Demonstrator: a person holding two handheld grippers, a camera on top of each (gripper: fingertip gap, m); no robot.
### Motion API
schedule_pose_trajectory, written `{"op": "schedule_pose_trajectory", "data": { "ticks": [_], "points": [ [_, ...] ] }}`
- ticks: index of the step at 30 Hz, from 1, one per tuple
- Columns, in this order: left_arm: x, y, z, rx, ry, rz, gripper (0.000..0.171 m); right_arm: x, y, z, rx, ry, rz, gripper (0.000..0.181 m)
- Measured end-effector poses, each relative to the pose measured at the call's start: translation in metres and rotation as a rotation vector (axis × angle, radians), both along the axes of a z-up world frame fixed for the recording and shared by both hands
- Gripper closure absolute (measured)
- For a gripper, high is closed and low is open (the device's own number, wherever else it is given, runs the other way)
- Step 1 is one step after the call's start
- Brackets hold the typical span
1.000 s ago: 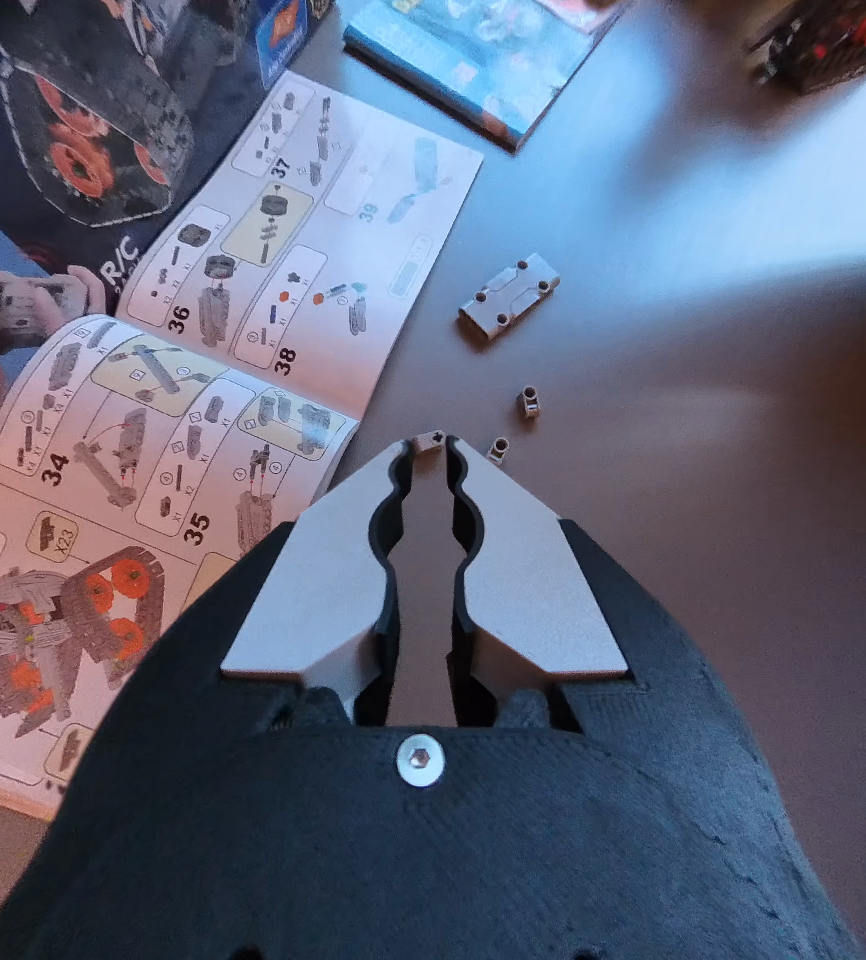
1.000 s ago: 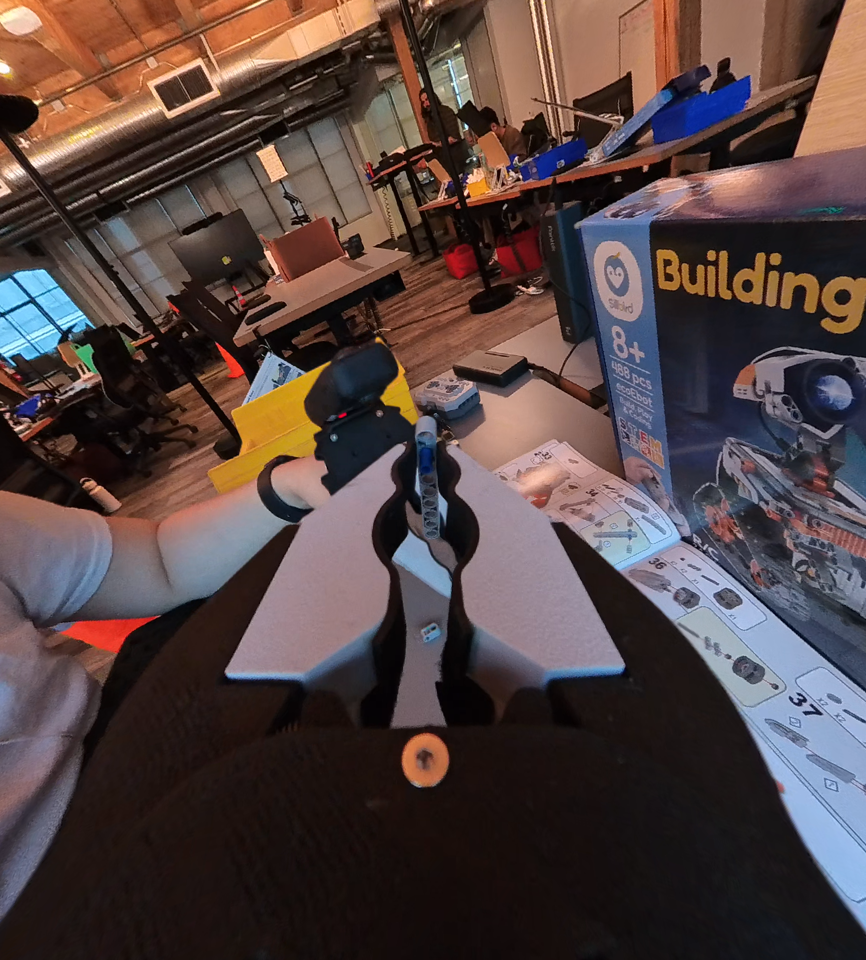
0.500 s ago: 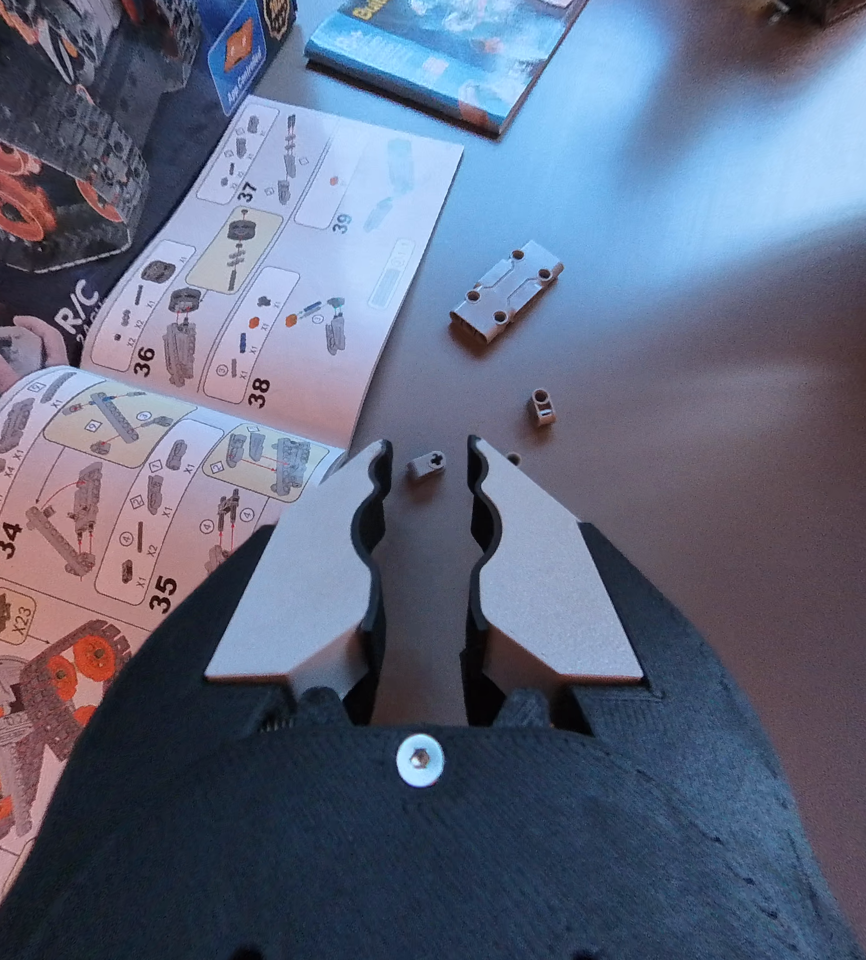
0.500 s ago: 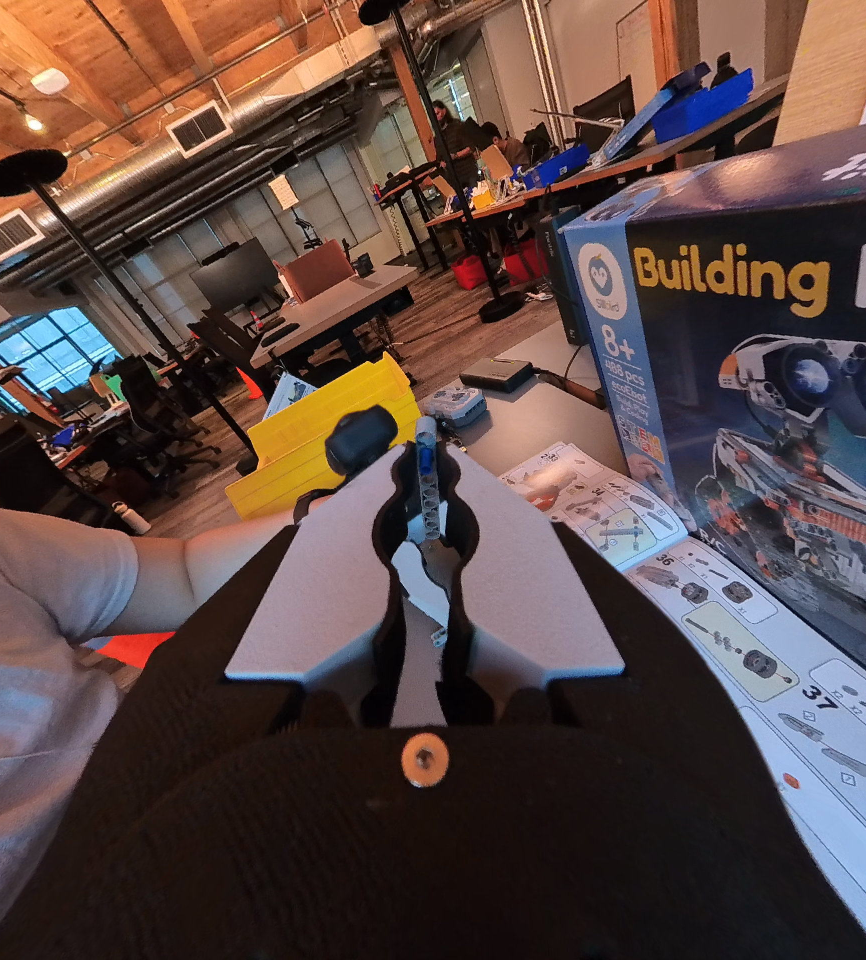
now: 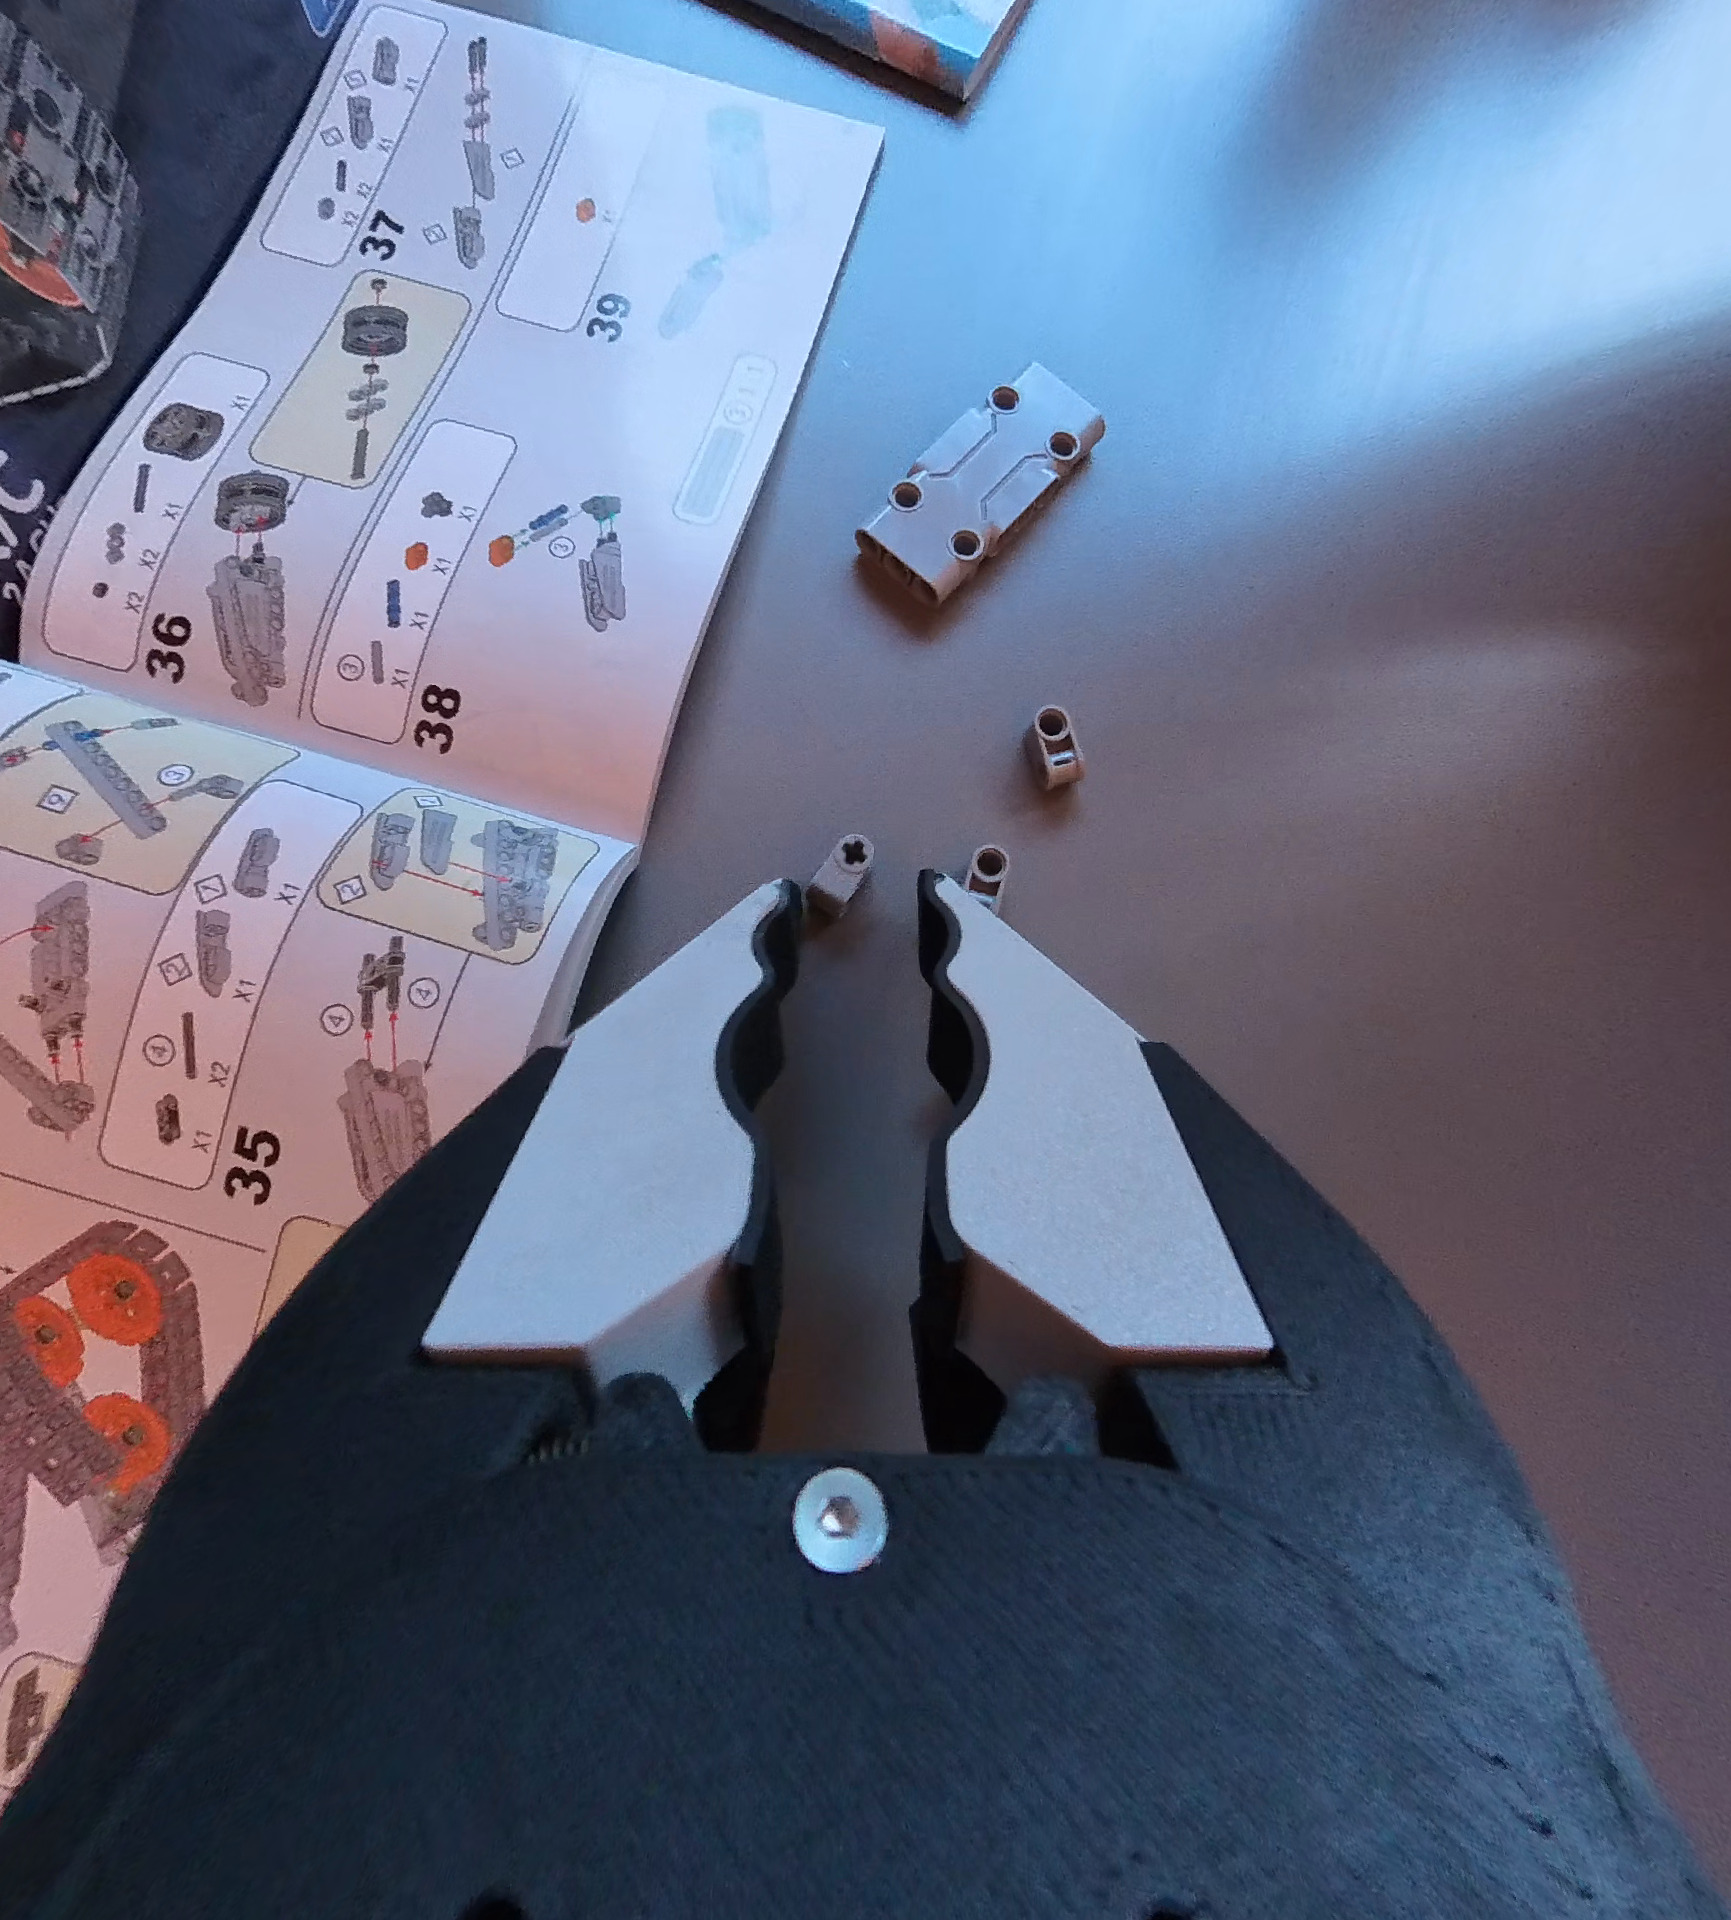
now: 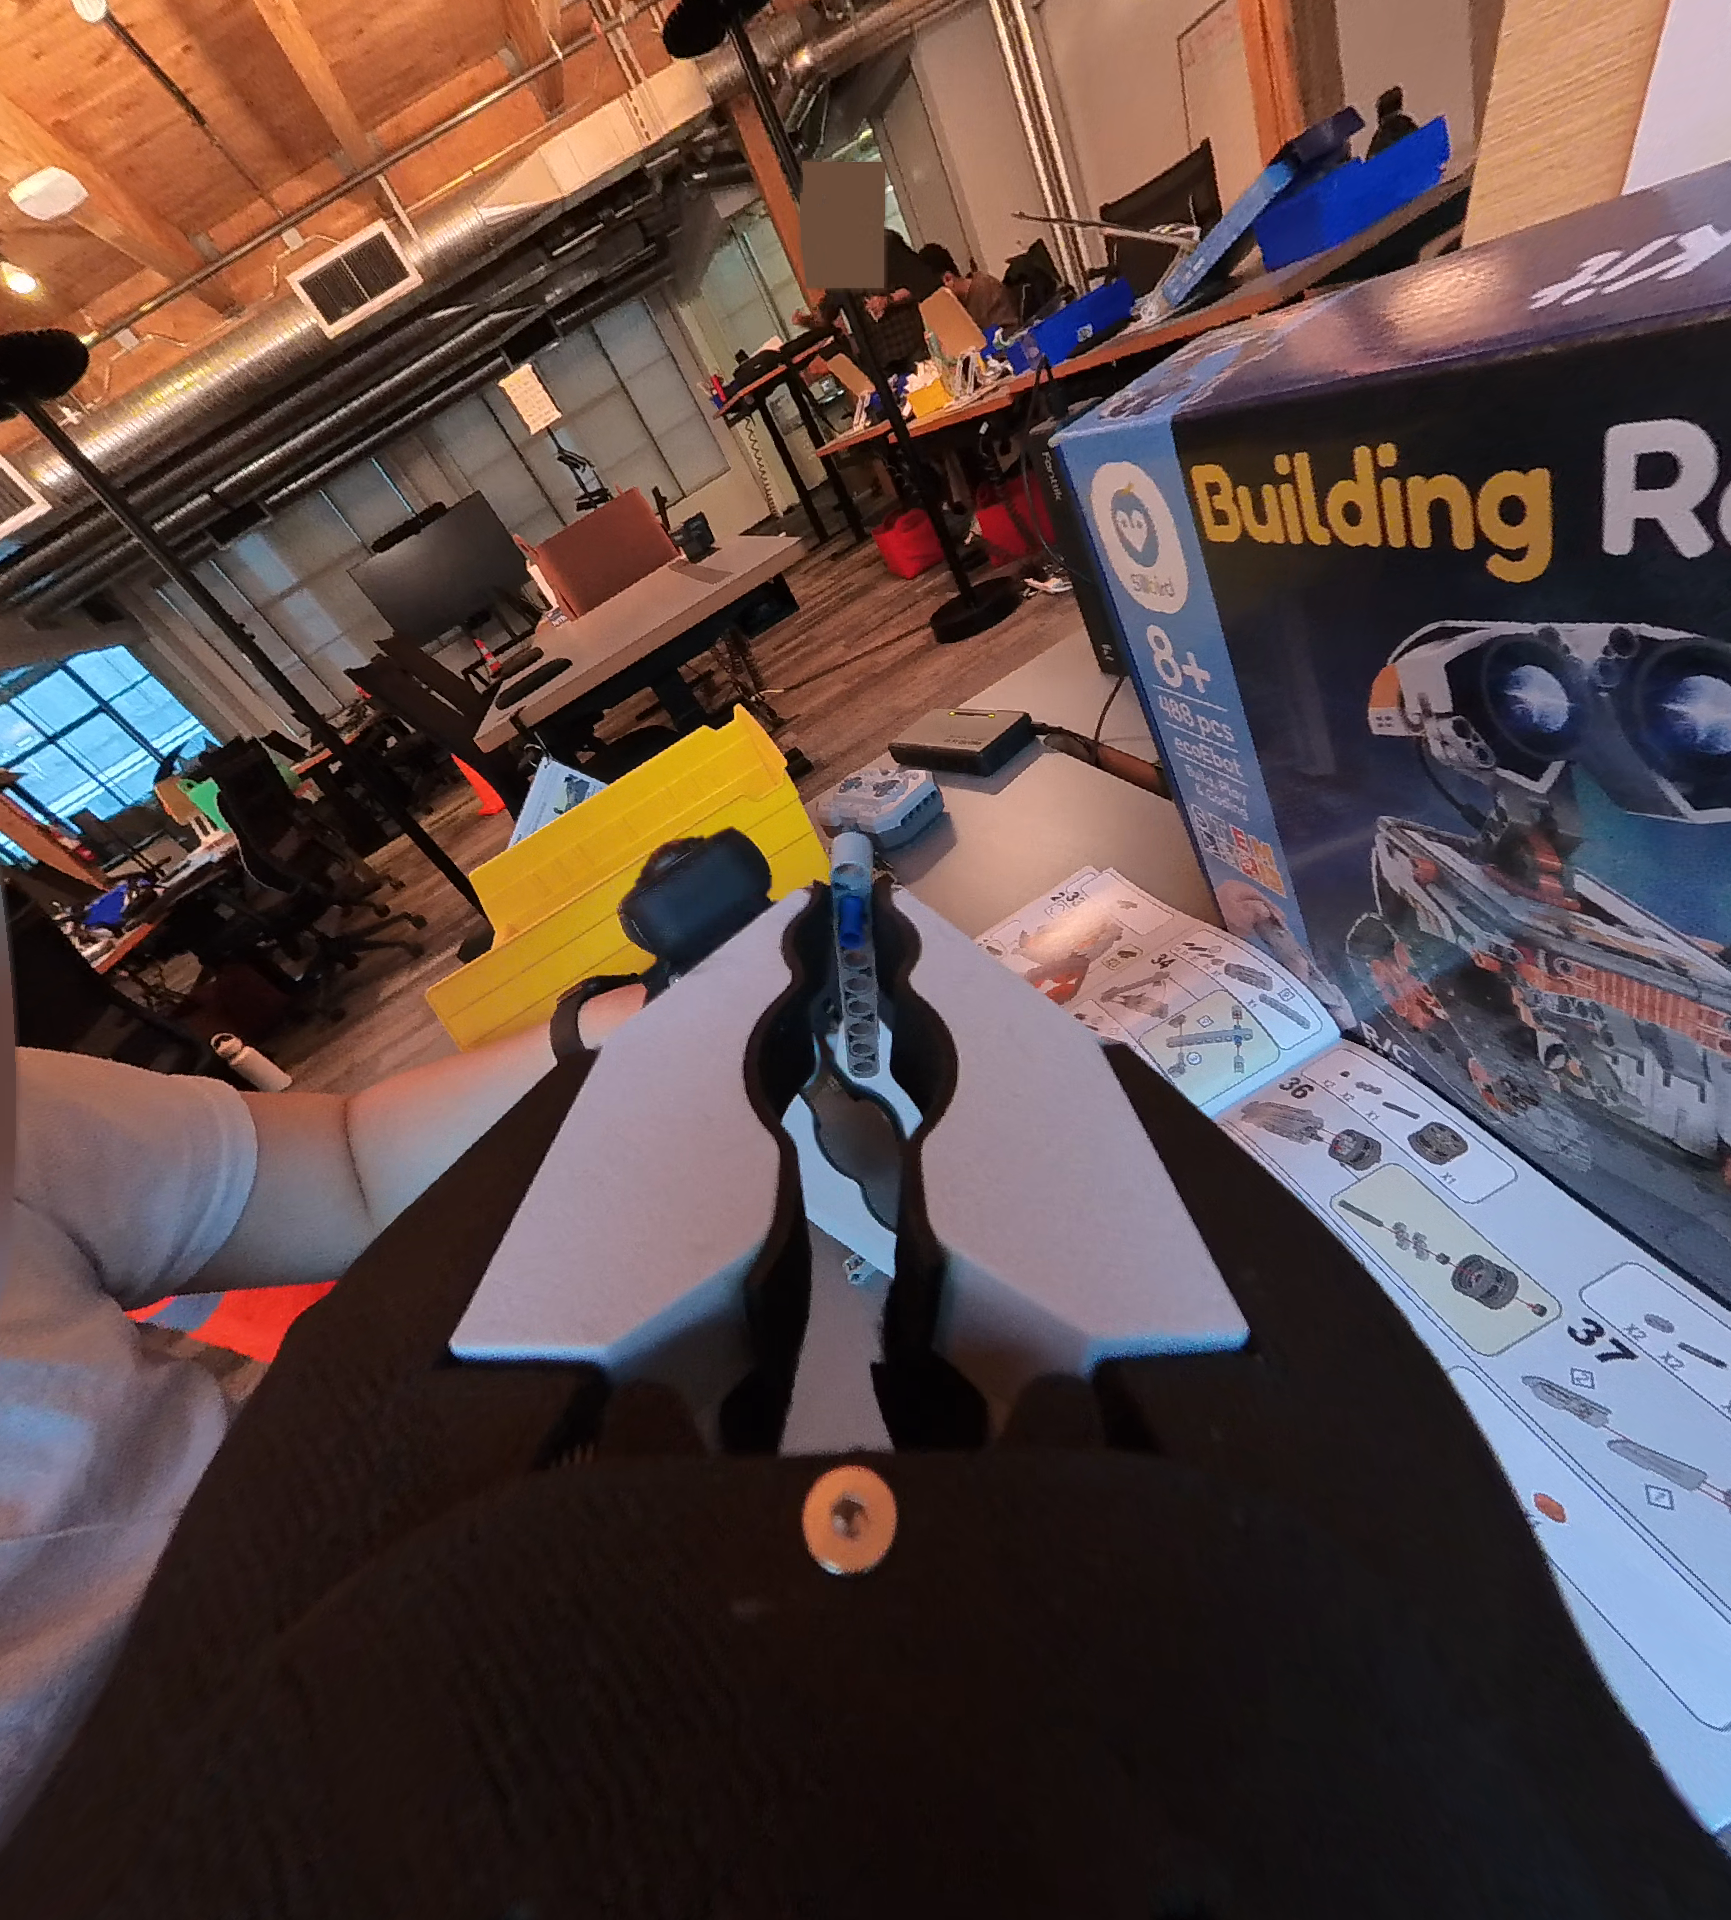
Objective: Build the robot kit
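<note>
Left gripper [image 5: 856,894]: we hold it low over the grey table [image 5: 1360,935], jaws apart; a small grey peg piece [image 5: 840,878] lies on the table just beside the left tip, another small piece [image 5: 986,868] at the right tip.
Right gripper [image 6: 850,904]: clamped on a grey holed beam [image 6: 856,982], upright, a blue pin in it.
Nearby: open booklet [image 5: 425,520] on the left, flat grey plate [image 5: 980,483] farther off.

Warm, dim light falls across the grey table [image 5: 1360,935], with pale bluish glare streaking its far right side and soft shadow spreading near the open instruction booklet [image 5: 425,520]. In the right wrist view, ceiling lamps and distant windows light the room; the toy box [image 6: 1463,779] stays sharp while wide-angle bending curves edges and a sleeve [image 6: 61,1299] blurs at left.
</note>
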State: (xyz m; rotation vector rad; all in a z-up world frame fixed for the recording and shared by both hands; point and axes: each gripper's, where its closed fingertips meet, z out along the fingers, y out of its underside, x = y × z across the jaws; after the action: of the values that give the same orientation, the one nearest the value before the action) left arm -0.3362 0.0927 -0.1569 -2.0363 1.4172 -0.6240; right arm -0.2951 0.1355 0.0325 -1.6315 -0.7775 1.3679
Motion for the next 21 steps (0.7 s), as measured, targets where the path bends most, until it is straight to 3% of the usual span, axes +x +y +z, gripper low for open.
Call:
{"op": "schedule_pose_trajectory", "data": {
  "ticks": [9, 21],
  "points": [
    [-0.002, 0.009, 0.004, 0.039, -0.027, 0.034, 0.150, 0.003, 0.003, 0.000, -0.001, 0.002, -0.010, 0.175],
    [-0.005, 0.010, -0.003, 0.110, 0.043, 0.005, 0.165, 0.005, 0.004, 0.000, 0.001, -0.005, -0.016, 0.175]
  ]
}}
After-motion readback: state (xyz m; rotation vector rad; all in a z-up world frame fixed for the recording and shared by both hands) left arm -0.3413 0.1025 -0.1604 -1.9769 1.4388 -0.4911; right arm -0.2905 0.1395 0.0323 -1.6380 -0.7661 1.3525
